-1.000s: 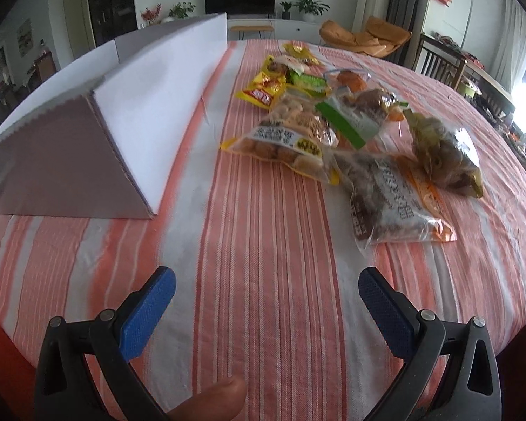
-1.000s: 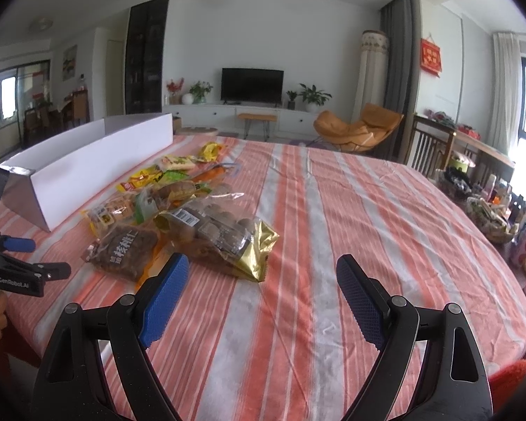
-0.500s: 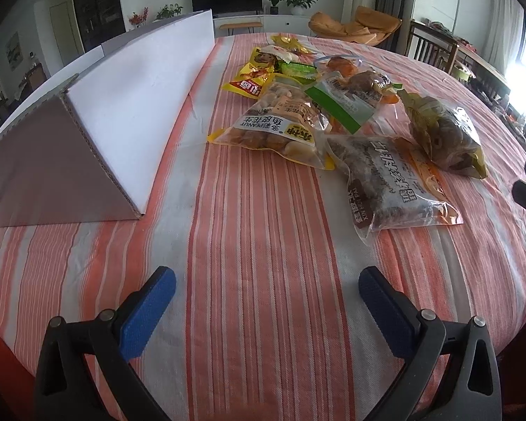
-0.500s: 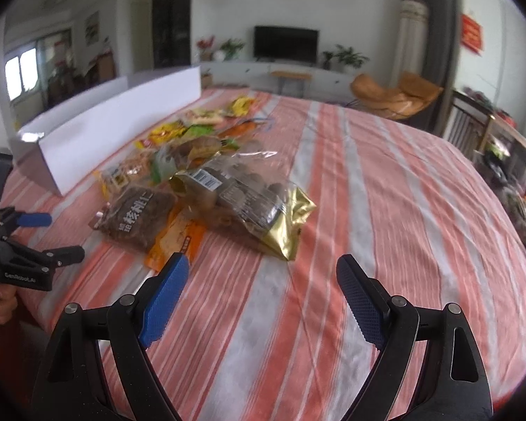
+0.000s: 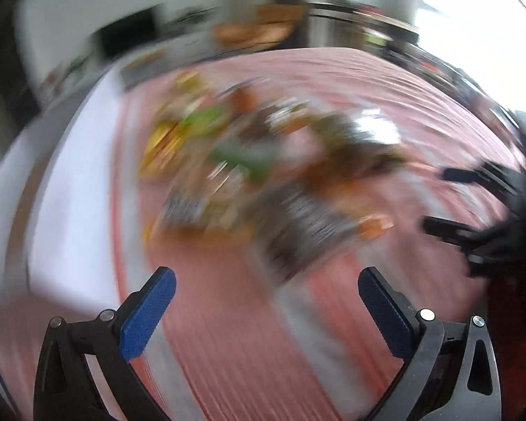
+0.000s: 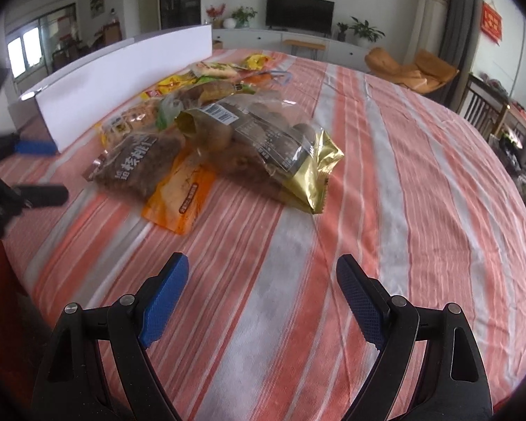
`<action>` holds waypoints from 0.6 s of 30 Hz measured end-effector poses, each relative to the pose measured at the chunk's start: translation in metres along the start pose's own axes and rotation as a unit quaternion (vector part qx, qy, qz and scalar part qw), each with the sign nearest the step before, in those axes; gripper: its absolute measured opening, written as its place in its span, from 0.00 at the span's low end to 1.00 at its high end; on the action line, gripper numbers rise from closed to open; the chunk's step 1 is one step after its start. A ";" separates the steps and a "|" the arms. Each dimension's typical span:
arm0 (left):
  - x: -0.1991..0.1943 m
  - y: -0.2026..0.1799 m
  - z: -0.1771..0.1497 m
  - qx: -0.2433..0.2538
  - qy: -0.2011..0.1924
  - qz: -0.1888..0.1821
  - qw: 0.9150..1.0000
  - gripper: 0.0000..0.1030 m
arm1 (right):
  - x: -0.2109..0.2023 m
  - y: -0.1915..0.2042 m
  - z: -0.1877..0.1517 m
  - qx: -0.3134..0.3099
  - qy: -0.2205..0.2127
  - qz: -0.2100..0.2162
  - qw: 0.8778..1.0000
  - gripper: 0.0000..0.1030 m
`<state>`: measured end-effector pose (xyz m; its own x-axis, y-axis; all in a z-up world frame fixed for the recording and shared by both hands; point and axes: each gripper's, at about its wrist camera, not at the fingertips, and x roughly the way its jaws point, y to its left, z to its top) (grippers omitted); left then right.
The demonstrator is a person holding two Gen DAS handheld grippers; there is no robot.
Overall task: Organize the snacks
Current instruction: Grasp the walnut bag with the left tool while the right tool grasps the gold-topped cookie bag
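left hand-held gripper [image 5: 266,301]: we hold it low over the near edge of the tabletop [image 5: 228,351], jaws spread wide, nothing between the blue pads; its view is smeared by motion blur, so we read little detail from it.
right hand-held gripper [image 6: 263,294]: jaws wide apart and empty, hanging above bare striped cloth, short of the snacks.
snack pile [image 6: 207,119]: a loose heap on the left half of the tabletop, running from near to far beside the long white box [image 6: 122,84].
nearest bag: a clear bag with gold ends [image 6: 263,147], full of round brown pieces, lying on its side just ahead and left of our right jaws, resting partly on its neighbours.
beside it: a brown walnut bag [image 6: 136,165] and an orange packet [image 6: 179,196], flat on the cloth, overlapping under the gold bag's near left edge.
farther bags: yellow and green packets [image 6: 179,86] near the far end of the box; labels too small to read.
handling, as we judge it: these are light, soft film pouches, slick and crinkly; the contents shift and some would crush under a hard squeeze.
where to take hold: we'd pinch a flat sealed seam or a gathered corner, such as the gold end nearest us, rather than the bulging middle.
risk: film may slide out of the pads, or a lifted bag may drag the one it overlaps.
destination: likely the white box, though we cannot see inside it.
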<state>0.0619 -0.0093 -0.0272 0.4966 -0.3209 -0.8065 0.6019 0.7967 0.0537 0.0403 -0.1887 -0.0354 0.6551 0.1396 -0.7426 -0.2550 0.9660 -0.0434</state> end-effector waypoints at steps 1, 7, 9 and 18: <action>0.002 -0.007 0.010 0.043 0.004 -0.018 0.999 1.00 | 0.001 -0.001 0.001 0.003 -0.002 0.000 1.000 0.86; 0.057 -0.027 0.048 0.168 0.079 -0.063 0.981 1.00 | -0.001 -0.017 0.006 0.043 -0.018 0.006 0.999 0.86; 0.076 -0.031 0.053 0.173 0.100 -0.076 0.977 1.00 | -0.004 -0.021 0.006 0.053 -0.023 0.004 0.998 0.86; 0.073 -0.022 0.046 0.152 0.157 -0.179 0.959 1.00 | -0.019 -0.062 0.006 0.144 -0.049 0.007 0.988 0.86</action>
<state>0.1137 -0.0737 -0.0601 0.0406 -0.3374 -0.9405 0.8767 0.4636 -0.1285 0.0485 -0.2497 -0.0146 0.7220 0.1595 -0.6733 -0.0606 0.9839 0.1681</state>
